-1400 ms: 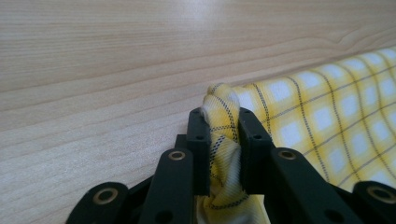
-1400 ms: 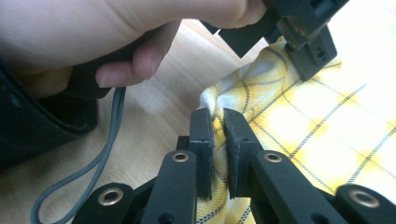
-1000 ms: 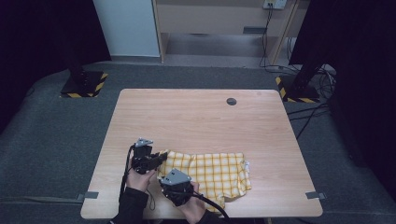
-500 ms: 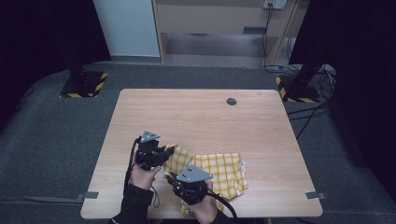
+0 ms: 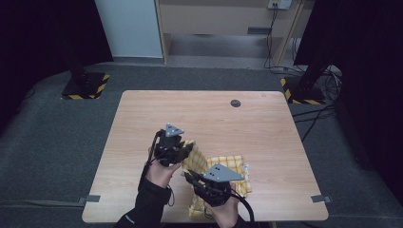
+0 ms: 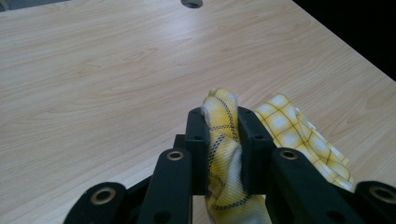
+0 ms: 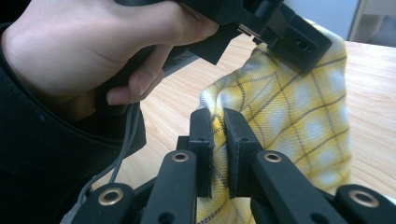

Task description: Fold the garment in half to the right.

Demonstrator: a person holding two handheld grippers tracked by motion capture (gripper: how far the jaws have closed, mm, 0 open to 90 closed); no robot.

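A yellow checked cloth lies partly on the wooden table, with its left end lifted off the surface. My left gripper is shut on one corner of the cloth, which bunches up between its pads. My right gripper is shut on a second corner of the cloth, nearer the front edge. In the right gripper view, the left gripper and the hand that holds it hang close above, with the fabric stretched between the two grips.
A small dark round hole sits in the tabletop near its far edge. Grey carpet surrounds the table. Two stand bases with yellow-black stripes rest on the floor beyond the far corners.
Both grippers have risen and moved right and away from the front-left corner, pulling the cloth's left end up off the table and folding it over toward the right.
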